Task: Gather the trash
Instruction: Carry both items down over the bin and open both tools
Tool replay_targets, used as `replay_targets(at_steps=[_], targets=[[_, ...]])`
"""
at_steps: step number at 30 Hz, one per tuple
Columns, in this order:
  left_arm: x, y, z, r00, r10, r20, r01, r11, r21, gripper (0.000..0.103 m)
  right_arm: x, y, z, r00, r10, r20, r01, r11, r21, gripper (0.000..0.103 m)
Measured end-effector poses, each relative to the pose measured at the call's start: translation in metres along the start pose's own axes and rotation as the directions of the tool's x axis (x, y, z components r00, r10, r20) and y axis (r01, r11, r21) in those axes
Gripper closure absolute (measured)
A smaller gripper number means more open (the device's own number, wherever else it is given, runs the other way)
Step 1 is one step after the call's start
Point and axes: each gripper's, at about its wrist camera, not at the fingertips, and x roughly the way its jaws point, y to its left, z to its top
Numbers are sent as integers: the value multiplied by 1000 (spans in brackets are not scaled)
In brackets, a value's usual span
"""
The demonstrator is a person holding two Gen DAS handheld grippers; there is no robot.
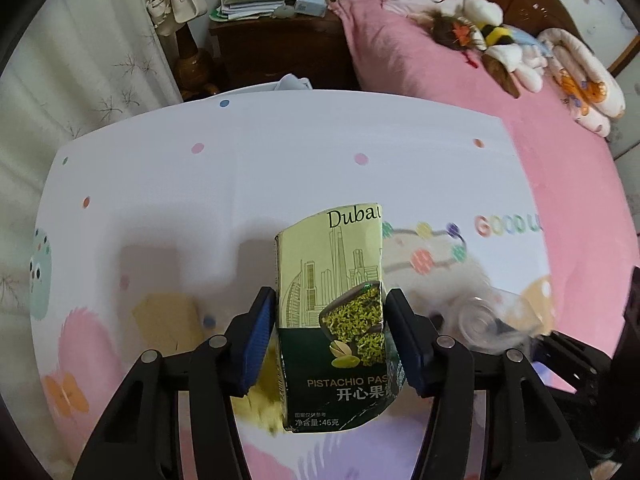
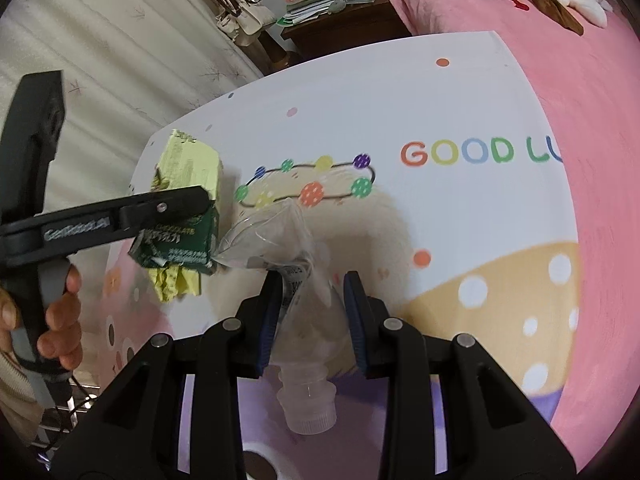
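Observation:
A green and dark-green pistachio chocolate box [image 1: 332, 312] stands lifted above the table, with my left gripper [image 1: 328, 344] shut on its sides. The right wrist view shows the same box [image 2: 184, 216] at the left, held by the left gripper [image 2: 172, 204], with yellow wrapper hanging below it. A crushed clear plastic bottle [image 2: 296, 264], cap toward the camera, sits between the blue pads of my right gripper [image 2: 312, 320], which is shut on it. In the left wrist view the bottle [image 1: 480, 316] is a blur at the right.
A white table [image 1: 280, 168] with coloured dots and "GOOD LU" lettering [image 2: 476, 152] lies under both grippers. A pink bed [image 1: 460, 92] with stuffed toys is at the right. A dark nightstand [image 1: 280, 44] with stacked books stands behind. A curtain [image 1: 80, 48] hangs left. A hand [image 2: 56, 320] holds the left gripper's handle.

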Motion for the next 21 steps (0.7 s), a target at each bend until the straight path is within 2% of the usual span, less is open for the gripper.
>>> replay_targets(at_steps=[5,9,14,21], targets=[[-45,-1,-48,999,-22,42,21,999,26,47,-18,17,-29,1000,1,6,-1,1000,-1,75],[-82,7,-106,996,-58,61,56,998,27,47,-40,38,-67,1000,2,17,-2,1000,-3,75],[-124,22,-191,995,-51,91,45,997,62,47,-69,71,-130,999,-10,36,10,1000,2,75],[-181,61,-309,986,-85,141,72,993,92,47,-100,126,-229,997,-35,65,34,999,24,75]])
